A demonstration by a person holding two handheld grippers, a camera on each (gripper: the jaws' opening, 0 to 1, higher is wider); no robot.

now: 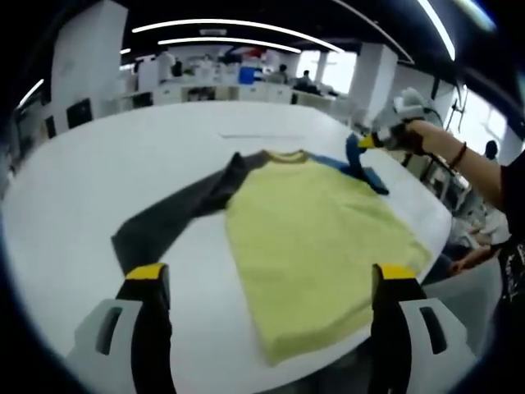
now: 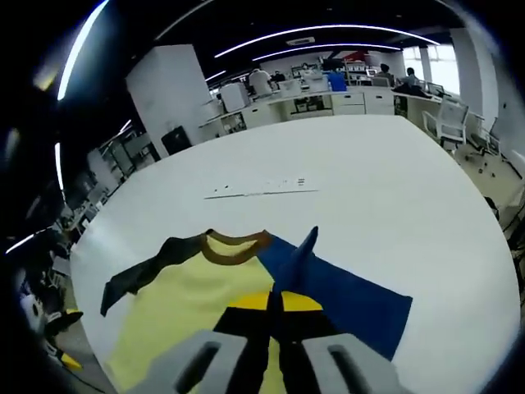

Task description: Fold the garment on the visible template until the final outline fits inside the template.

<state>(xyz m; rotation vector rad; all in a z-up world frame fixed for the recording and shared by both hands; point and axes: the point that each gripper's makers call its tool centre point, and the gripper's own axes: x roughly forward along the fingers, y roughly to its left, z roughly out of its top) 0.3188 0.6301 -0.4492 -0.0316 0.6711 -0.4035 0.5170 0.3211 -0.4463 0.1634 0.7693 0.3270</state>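
The right gripper (image 2: 275,305) is closed on a pinched fold of the blue sleeve (image 2: 344,300), lifted just ahead of its fingertips. The left gripper (image 1: 271,283) is held open above the table (image 1: 74,205), with the yellow shirt (image 1: 316,246) spread flat between and beyond its jaws; the grey sleeve (image 1: 176,215) is stretched out toward its left finger (image 1: 146,283).

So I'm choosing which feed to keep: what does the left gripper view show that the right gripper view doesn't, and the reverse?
Left gripper view: the left gripper with jaws wide apart, and the shirt's lower hem.
Right gripper view: the right gripper shut on the blue sleeve, and a paper strip farther along the table.
Both: the yellow shirt, its dark grey sleeve and the white table.
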